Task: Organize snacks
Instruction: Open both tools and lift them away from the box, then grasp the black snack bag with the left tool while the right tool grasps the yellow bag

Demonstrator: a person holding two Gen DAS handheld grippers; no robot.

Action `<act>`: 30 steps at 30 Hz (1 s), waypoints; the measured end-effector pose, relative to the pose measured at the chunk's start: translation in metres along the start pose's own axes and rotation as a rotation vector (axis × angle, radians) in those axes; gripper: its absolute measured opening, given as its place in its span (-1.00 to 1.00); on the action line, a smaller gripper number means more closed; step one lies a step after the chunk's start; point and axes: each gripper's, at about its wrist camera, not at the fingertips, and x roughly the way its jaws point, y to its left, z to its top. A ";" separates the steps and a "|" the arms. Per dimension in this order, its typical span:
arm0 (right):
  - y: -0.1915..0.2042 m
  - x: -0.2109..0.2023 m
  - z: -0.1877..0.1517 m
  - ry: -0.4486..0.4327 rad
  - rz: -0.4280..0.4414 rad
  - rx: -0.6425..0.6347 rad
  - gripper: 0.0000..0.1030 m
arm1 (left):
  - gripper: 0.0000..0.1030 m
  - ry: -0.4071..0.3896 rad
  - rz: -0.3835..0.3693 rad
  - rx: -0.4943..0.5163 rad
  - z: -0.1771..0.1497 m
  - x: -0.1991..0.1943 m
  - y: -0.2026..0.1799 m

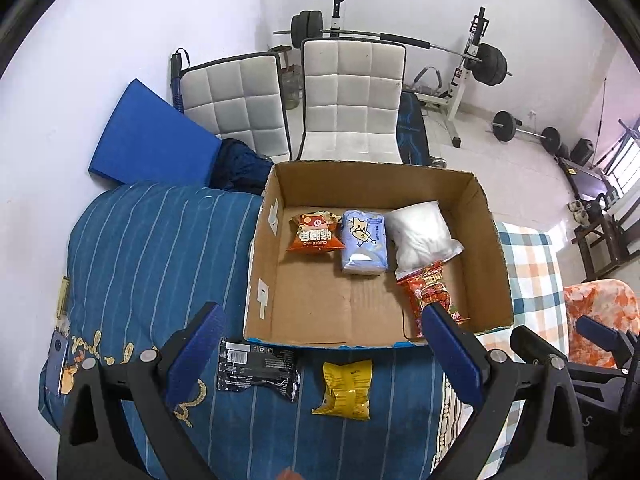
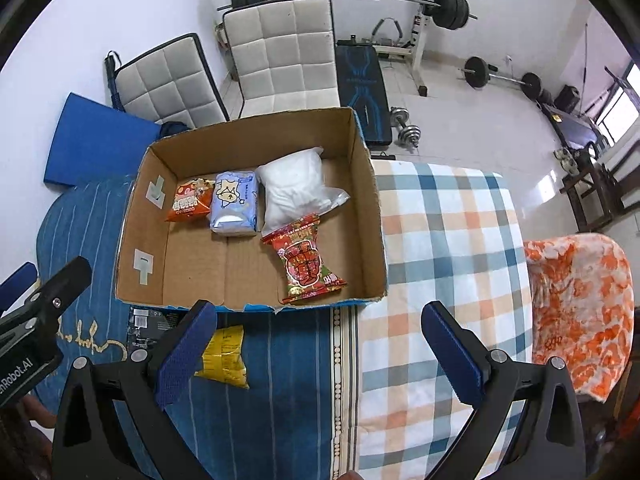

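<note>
Home gym rm w/ white walls; barbell rack (image 1: 460, 80) and two white quilted chair cushions (image 1: 352, 96) at far side. Closer in, bed w/ blue striped blanket (image 1: 152, 248) on left, plaid blanket (image 2: 444, 248) on right, orange floral cloth (image 2: 580, 304) at far right.

Open cardboard box (image 1: 496, 248) resting on bed, centre. Inside, along far wall, left to right: orange chip bag (image 1: 314, 233), pale blue pack (image 1: 365, 242), white plastic bag (image 1: 420, 236). Red snack pack (image 2: 308, 262) lying nearer, at box's right, just touching white bag's near edge.

Still outside box, on blue blanket just beside near wall: black snack pack (image 1: 258, 370) on left, yellow snack pack (image 1: 347, 388) to its right, well apart from each other.

Left gripper (image 1: 324, 340) hovering above those two packs, fingers spread wide, holding nothing. Right gripper (image 2: 320, 340) above blanket seam near box's near-right corner, also spread wide and empty; yellow pack partly hidden behind its left finger.

Likely step: picking up yellow or black pack and moving into box. Tips, as judgement: lower left gripper straight down over yellow pack, pads across the narrow width, not the crimped ends; close gently since puffy bag prob. crushes or slips; soft bedding will give, so press only lightly. Lift clear of box's near wall before moving fwd. Empty floor at box's near-left looks like best drop spot, keeping rows tidy.
</note>
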 end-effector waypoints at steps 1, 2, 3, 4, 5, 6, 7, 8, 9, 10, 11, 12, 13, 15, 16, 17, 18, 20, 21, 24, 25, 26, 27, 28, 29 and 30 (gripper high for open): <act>-0.001 -0.001 -0.001 0.003 0.002 0.011 1.00 | 0.96 0.002 0.001 -0.002 -0.001 0.001 0.003; -0.001 0.000 -0.002 0.009 0.010 0.019 1.00 | 0.96 0.008 0.003 -0.005 -0.002 0.002 0.008; -0.001 0.002 -0.004 0.021 0.017 0.029 1.00 | 0.96 0.020 0.008 -0.010 -0.004 0.005 0.014; 0.001 0.006 -0.007 0.036 0.022 0.034 1.00 | 0.96 0.032 0.018 -0.014 -0.007 0.008 0.019; 0.003 0.010 -0.009 0.049 0.031 0.036 1.00 | 0.96 0.047 0.038 -0.013 -0.012 0.013 0.027; 0.006 0.016 -0.012 0.069 0.045 0.039 1.00 | 0.96 0.063 0.062 -0.009 -0.016 0.018 0.033; 0.009 0.024 -0.017 0.093 0.058 0.044 1.00 | 0.96 0.078 0.084 -0.006 -0.022 0.022 0.039; 0.014 0.033 -0.023 0.122 0.080 0.050 1.00 | 0.96 0.101 0.112 -0.004 -0.029 0.029 0.049; 0.019 0.042 -0.029 0.151 0.098 0.054 1.00 | 0.96 0.125 0.130 -0.008 -0.035 0.037 0.057; 0.024 0.051 -0.034 0.171 0.102 0.056 1.00 | 0.96 0.145 0.138 -0.018 -0.041 0.043 0.065; 0.030 0.061 -0.040 0.194 0.105 0.058 1.00 | 0.96 0.175 0.136 -0.036 -0.048 0.052 0.076; 0.037 0.072 -0.047 0.221 0.116 0.060 1.00 | 0.96 0.201 0.126 -0.052 -0.054 0.059 0.084; 0.044 0.082 -0.054 0.244 0.127 0.061 1.00 | 0.96 0.232 0.112 -0.074 -0.062 0.069 0.094; 0.057 0.102 -0.067 0.282 0.134 0.066 1.00 | 0.96 0.286 0.088 -0.112 -0.074 0.088 0.110; 0.064 0.113 -0.073 0.296 0.136 0.063 1.00 | 0.96 0.309 0.079 -0.125 -0.078 0.095 0.115; 0.070 0.122 -0.077 0.305 0.138 0.059 1.00 | 0.96 0.331 0.071 -0.138 -0.081 0.102 0.119; 0.075 0.133 -0.082 0.312 0.137 0.054 1.00 | 0.96 0.345 0.057 -0.152 -0.084 0.110 0.122; 0.083 0.150 -0.090 0.328 0.133 0.061 0.98 | 0.96 0.369 0.051 -0.165 -0.086 0.125 0.127; 0.086 0.160 -0.093 0.340 0.136 0.069 0.97 | 0.96 0.380 0.041 -0.162 -0.087 0.133 0.126; 0.094 0.189 -0.102 0.383 0.155 0.099 0.91 | 0.96 0.440 0.045 -0.134 -0.089 0.161 0.122; 0.095 0.195 -0.104 0.391 0.165 0.107 0.91 | 0.96 0.456 0.033 -0.128 -0.090 0.169 0.120; 0.097 0.203 -0.107 0.403 0.177 0.116 0.86 | 0.96 0.470 0.035 -0.128 -0.091 0.178 0.119; 0.099 0.211 -0.109 0.419 0.184 0.123 0.71 | 0.96 0.472 0.033 -0.123 -0.092 0.184 0.118; 0.102 0.217 -0.111 0.429 0.195 0.127 0.58 | 0.96 0.476 0.022 -0.110 -0.092 0.190 0.117; 0.104 0.222 -0.114 0.438 0.211 0.125 0.48 | 0.96 0.486 0.028 -0.091 -0.093 0.196 0.116; 0.106 0.226 -0.117 0.436 0.207 0.119 0.36 | 0.96 0.493 0.044 -0.066 -0.093 0.202 0.115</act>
